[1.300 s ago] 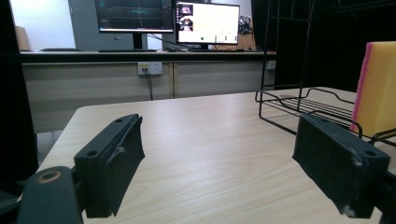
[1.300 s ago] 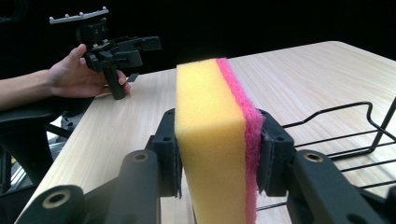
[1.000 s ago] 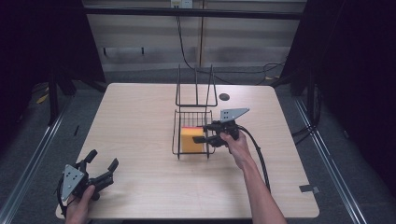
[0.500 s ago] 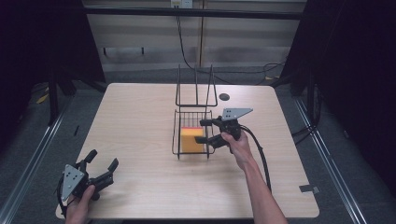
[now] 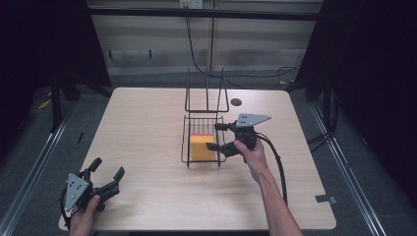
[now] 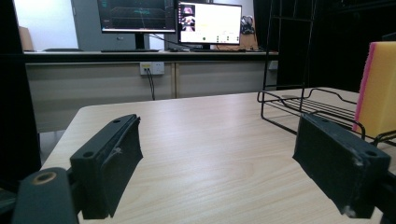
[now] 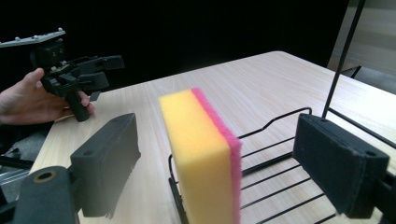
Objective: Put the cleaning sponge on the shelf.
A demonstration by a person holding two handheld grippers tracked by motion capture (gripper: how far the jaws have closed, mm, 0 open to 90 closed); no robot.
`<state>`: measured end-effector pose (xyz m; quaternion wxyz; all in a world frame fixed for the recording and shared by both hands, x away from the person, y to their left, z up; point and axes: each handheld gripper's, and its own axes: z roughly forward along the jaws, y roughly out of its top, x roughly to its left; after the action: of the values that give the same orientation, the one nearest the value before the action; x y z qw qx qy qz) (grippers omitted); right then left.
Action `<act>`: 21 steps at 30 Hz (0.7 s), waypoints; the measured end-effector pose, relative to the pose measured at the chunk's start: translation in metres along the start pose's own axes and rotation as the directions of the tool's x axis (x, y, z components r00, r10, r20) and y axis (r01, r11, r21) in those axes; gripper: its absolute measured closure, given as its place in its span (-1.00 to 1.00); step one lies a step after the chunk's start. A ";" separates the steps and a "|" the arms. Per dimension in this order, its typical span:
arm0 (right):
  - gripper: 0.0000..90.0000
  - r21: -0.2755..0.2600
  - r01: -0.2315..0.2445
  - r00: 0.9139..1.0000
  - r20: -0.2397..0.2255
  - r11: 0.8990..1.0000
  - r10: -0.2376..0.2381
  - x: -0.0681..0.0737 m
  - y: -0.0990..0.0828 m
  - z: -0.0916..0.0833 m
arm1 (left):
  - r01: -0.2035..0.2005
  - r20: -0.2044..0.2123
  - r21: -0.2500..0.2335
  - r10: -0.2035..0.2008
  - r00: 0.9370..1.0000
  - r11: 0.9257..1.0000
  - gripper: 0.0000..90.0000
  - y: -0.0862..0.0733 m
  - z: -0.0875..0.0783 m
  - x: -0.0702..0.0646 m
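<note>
Our right hand-held gripper [image 5: 216, 137] sits at the right side of the black wire rack [image 5: 201, 123], its jaws spread wide and reaching in over the rack's edge toward the yellow rectangular sponge with a pink scouring layer [image 5: 202, 147]. We see the sponge standing upright on edge inside the rack's low basket. In the right gripper view it rises between the two jaws [image 7: 219, 154], nearer the one on that view's left, with a clear gap on each side, so nothing is gripped.

Our left hand-held gripper [image 5: 105, 173] rests in the left hand [image 5: 83, 219] at the near left corner of the light wooden worktop [image 5: 142, 123], well apart from the rack, its jaws also wide open and holding nothing. In the left gripper view the sponge [image 6: 380, 88] shows at the right edge, beyond the jaws.
</note>
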<state>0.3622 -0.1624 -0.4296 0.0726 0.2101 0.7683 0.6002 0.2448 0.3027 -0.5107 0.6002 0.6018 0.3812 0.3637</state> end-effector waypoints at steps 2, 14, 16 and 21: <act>-0.69 0.009 0.004 1.000 0.006 1.000 -0.004 0.003 0.001 -0.001 | -0.005 -0.005 0.001 0.005 1.000 1.000 -0.67 0.000 0.000 0.000; -0.68 -0.001 -0.002 0.994 0.107 1.000 0.002 0.010 0.004 -0.020 | -0.009 -0.005 0.005 0.009 1.000 1.000 -0.67 0.000 0.000 0.001; -0.68 -0.001 -0.009 0.994 0.107 1.000 0.009 0.011 0.003 -0.024 | -0.009 -0.004 0.004 0.009 1.000 1.000 -0.67 0.000 0.000 0.000; -0.66 -0.009 0.001 0.990 0.142 1.000 0.000 0.013 0.006 -0.033 | -0.004 -0.004 0.000 0.004 1.000 1.000 -0.67 0.000 0.000 0.000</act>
<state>0.3395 -0.1848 -0.4136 0.1284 0.2516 0.7585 0.5872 0.2448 0.3029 -0.5106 0.5986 0.6018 0.3814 0.3662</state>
